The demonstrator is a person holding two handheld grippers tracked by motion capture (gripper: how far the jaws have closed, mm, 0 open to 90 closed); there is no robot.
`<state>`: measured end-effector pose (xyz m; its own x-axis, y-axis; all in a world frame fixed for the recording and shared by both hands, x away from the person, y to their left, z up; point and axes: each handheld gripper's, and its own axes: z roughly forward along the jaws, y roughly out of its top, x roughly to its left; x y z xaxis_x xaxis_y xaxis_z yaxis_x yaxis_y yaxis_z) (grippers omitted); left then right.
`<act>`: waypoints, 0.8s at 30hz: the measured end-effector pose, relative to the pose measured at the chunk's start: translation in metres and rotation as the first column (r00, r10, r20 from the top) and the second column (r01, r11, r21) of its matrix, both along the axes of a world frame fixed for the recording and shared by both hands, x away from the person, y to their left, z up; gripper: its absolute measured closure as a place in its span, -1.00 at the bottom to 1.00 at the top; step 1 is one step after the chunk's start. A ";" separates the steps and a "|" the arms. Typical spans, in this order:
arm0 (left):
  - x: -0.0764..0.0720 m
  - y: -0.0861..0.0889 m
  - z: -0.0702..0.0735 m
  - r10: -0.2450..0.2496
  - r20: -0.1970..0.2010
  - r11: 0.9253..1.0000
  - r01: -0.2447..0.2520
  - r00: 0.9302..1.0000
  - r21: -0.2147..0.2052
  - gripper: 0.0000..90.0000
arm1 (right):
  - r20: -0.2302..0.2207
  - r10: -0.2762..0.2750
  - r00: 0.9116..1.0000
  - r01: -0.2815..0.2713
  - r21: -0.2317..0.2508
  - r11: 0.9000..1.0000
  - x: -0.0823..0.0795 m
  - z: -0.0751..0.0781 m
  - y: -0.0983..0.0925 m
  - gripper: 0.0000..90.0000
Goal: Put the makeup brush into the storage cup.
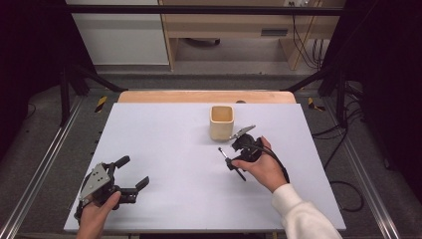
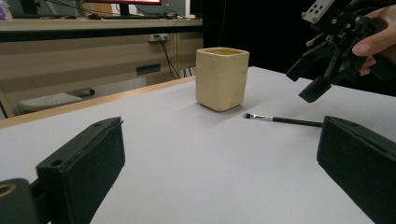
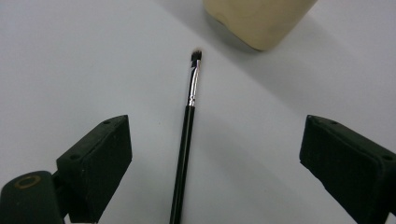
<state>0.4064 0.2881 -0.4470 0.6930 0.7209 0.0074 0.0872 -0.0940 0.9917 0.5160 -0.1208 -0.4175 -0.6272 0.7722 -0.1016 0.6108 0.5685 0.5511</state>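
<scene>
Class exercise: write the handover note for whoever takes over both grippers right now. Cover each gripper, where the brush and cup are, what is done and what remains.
Left gripper: open, nothing between its fingers, held near the table's near left corner, away from the work.
Right gripper: open, hovering above the brush handle; fingers not touching it.
Brush: lying flat on the white table, bristle end toward the cup, not touching it.
Cup: upright just beyond the brush; the high view shows nothing inside it.
Done: right gripper lined up over the brush.
Left, probably: lower, close on the handle, lift, stand the brush in the cup.
</scene>
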 end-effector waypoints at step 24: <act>0.000 -0.001 0.000 -0.006 0.000 1.000 0.006 1.000 0.007 -0.98 | -0.039 0.012 0.999 -0.012 0.005 1.000 0.008 -0.014 0.010 -0.53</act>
<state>0.4063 0.2874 -0.4471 0.6970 0.7170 0.0124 0.0866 -0.1014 0.9911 0.5239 -0.1111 -0.4316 -0.6399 0.7650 -0.0733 0.6247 0.5734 0.5300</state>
